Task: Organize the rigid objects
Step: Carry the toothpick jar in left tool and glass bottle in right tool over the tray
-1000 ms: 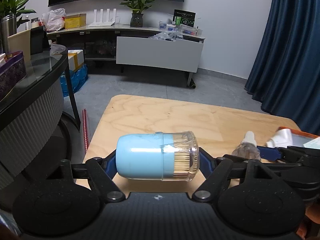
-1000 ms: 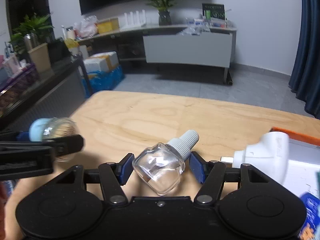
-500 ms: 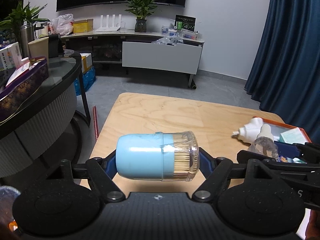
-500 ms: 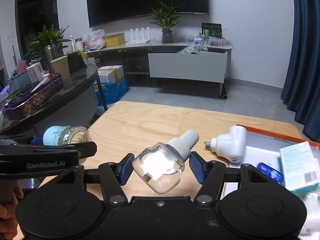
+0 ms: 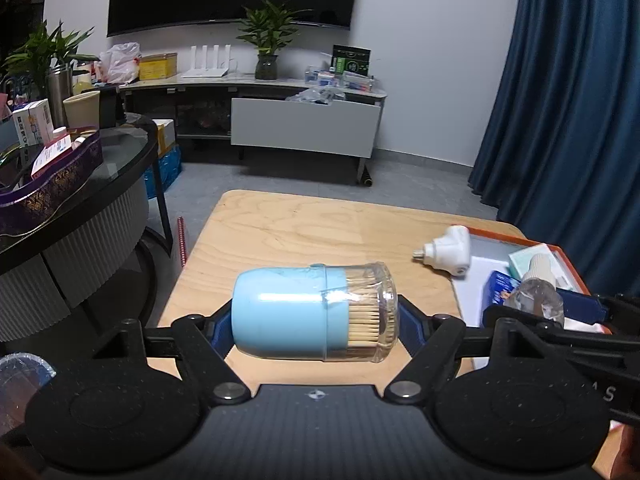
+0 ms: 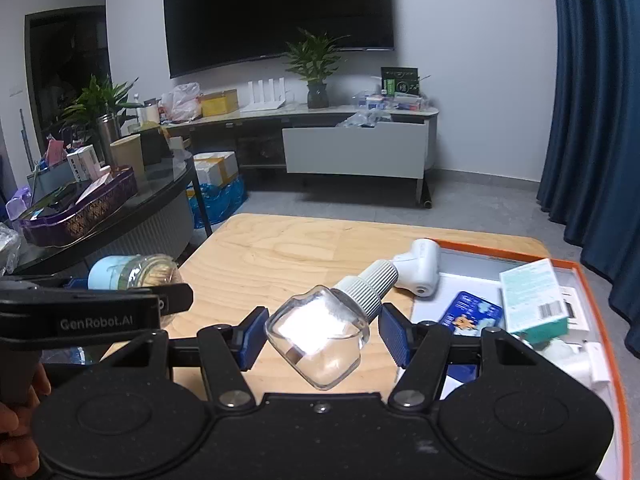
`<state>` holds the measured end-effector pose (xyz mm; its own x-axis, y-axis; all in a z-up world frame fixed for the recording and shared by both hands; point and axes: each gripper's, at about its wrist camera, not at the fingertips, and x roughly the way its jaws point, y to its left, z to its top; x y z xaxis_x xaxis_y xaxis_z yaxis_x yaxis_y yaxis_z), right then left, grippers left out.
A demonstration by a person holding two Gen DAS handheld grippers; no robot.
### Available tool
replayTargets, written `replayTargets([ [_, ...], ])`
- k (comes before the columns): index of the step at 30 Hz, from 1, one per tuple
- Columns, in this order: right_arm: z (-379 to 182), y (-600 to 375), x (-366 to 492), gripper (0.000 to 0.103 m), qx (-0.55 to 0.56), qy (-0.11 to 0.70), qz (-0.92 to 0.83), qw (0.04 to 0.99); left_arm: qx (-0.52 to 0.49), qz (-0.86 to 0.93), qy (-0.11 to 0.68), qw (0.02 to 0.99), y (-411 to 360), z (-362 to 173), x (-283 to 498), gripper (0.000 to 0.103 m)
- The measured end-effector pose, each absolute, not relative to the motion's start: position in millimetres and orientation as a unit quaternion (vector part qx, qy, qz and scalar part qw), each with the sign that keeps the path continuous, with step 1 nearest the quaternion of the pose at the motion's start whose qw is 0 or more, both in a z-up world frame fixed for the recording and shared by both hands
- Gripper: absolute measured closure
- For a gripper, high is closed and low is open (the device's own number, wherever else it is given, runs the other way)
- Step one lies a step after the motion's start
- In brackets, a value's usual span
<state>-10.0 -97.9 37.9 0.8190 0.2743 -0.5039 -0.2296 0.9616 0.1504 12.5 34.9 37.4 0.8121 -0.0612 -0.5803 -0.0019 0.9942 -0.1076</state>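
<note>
Our left gripper [image 5: 316, 320] clamps the toothpick jar [image 5: 314, 312] sideways above the wooden table's [image 5: 288, 232] near edge. Our right gripper [image 6: 320, 334] grips the clear glass bottle [image 6: 320, 336], tilted. Farther right on that table, the white plug-in device [image 6: 418, 270] leans on the orange-rimmed tray [image 6: 592, 280].

I see dark TV [image 6: 280, 12] on far wall, potted plant [image 6: 316, 68] and white router [image 6: 266, 94] on low console [image 5: 256, 88] beneath. Blue curtain [image 5: 568, 100] hangs far right. Left: round glass-top table [image 5: 132, 148] carrying purple tray [image 6: 84, 212], beige cup [image 5: 82, 109], steel tumbler [image 5: 60, 88]. Grey tile floor [image 5: 280, 180] beyond.
</note>
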Motion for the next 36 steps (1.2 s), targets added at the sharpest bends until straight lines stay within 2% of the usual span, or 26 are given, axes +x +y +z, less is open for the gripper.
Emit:
replayTargets([
  [12, 39, -116, -49, 0.030, 0.047, 0.259, 0.124, 0.957, -0.037, -0.039, 0.302, 0.952, 11, 37, -21, 0.024],
  [36, 37, -171, -79, 0.030, 0.076, 0.239, 0.072, 0.965, -0.016, -0.088, 0.294, 0.951, -32, 39, -33, 0.024],
])
